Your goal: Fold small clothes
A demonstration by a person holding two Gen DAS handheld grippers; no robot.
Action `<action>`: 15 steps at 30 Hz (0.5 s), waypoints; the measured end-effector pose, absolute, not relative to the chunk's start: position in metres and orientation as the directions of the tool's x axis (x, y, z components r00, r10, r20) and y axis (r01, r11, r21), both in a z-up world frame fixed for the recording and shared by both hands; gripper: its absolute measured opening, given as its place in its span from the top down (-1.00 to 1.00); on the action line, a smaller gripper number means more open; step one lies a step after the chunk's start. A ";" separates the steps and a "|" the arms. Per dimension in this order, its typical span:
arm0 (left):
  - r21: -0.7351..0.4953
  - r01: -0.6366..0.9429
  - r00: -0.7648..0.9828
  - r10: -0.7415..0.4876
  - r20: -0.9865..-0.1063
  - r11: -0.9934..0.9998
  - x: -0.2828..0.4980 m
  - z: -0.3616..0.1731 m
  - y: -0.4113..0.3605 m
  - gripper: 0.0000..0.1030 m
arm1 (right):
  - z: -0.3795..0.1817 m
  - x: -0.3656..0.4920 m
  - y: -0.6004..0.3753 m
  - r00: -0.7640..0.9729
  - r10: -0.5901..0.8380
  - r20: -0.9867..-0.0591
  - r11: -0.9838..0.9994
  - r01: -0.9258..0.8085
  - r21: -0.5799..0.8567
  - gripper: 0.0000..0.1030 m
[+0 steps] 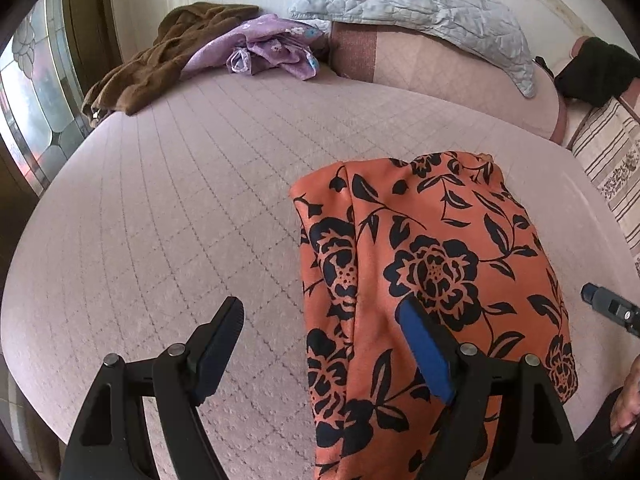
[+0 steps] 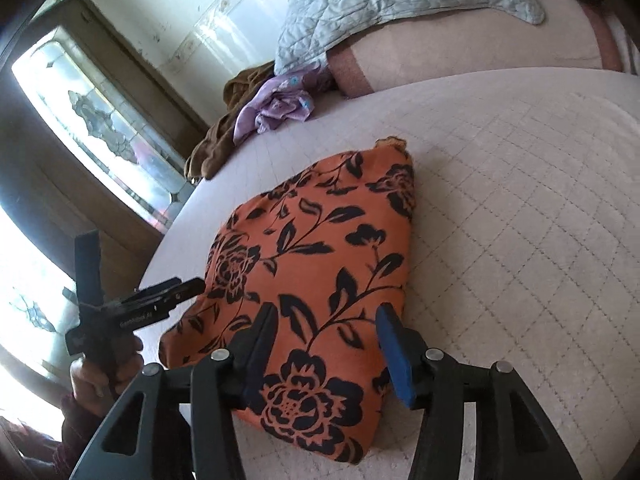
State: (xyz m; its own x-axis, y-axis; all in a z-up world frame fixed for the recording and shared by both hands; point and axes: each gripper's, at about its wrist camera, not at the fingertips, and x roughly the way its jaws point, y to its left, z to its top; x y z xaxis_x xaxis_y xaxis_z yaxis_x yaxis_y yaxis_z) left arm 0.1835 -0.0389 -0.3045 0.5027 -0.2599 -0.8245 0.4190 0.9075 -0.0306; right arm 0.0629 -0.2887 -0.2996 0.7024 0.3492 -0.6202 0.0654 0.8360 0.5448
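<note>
Pink quilted bed (image 1: 180,208); folded orange floral garment (image 1: 432,264) at 3 o'clock, soft, light, slippery: grasp near edge. Left hand-held gripper (image 1: 320,344) and right hand-held gripper (image 2: 326,344) both apart, empty.

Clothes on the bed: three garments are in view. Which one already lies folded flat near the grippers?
The orange garment with black flowers, a flat folded bundle just ahead of both grippers. The purple garment and the brown garment lie crumpled together at the bed's far edge.
</note>
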 end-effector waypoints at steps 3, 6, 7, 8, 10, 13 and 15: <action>-0.029 0.418 0.505 -0.259 -0.823 0.908 0.186 -0.303 -0.038 -0.58 | -0.297 0.063 -0.288 0.719 0.351 -0.600 0.833 0.052 0.550 -0.06; -0.023 0.400 0.512 -0.244 -0.824 0.916 0.192 -0.302 -0.042 -0.58 | -0.287 0.074 -0.277 0.720 0.332 -0.610 0.863 0.029 0.504 0.08; -0.026 0.393 0.511 -0.242 -0.825 0.919 0.195 -0.303 -0.043 -0.58 | -0.284 0.082 -0.272 0.717 0.307 -0.625 0.880 0.036 0.474 0.23; -0.035 0.385 0.507 -0.243 -0.827 0.922 0.198 -0.304 -0.043 -0.58 | -0.283 0.091 -0.268 0.707 0.294 -0.643 0.889 0.045 0.456 0.24; -0.039 0.371 0.506 -0.237 -0.829 0.928 0.203 -0.305 -0.043 -0.58 | -0.284 0.116 -0.264 0.687 0.296 -0.663 0.888 0.057 0.456 0.25; -0.014 0.360 0.481 -0.199 -0.854 0.933 0.215 -0.316 -0.046 -0.59 | -0.295 0.153 -0.261 0.647 0.276 -0.711 0.891 0.106 0.442 0.24; -0.030 0.353 0.448 -0.198 -0.872 0.935 0.220 -0.324 -0.045 -0.59 | -0.319 0.181 -0.260 0.552 0.277 -0.787 0.886 0.171 0.431 0.23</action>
State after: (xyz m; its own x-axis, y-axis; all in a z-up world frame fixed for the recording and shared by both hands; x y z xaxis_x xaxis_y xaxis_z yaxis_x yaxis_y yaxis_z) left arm 0.2202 -0.0451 -0.3239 0.4483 -0.1975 -0.8718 0.3530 0.9351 -0.0303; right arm 0.1814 -0.2602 -0.3192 0.5517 0.2767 -0.7868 0.1706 0.8860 0.4312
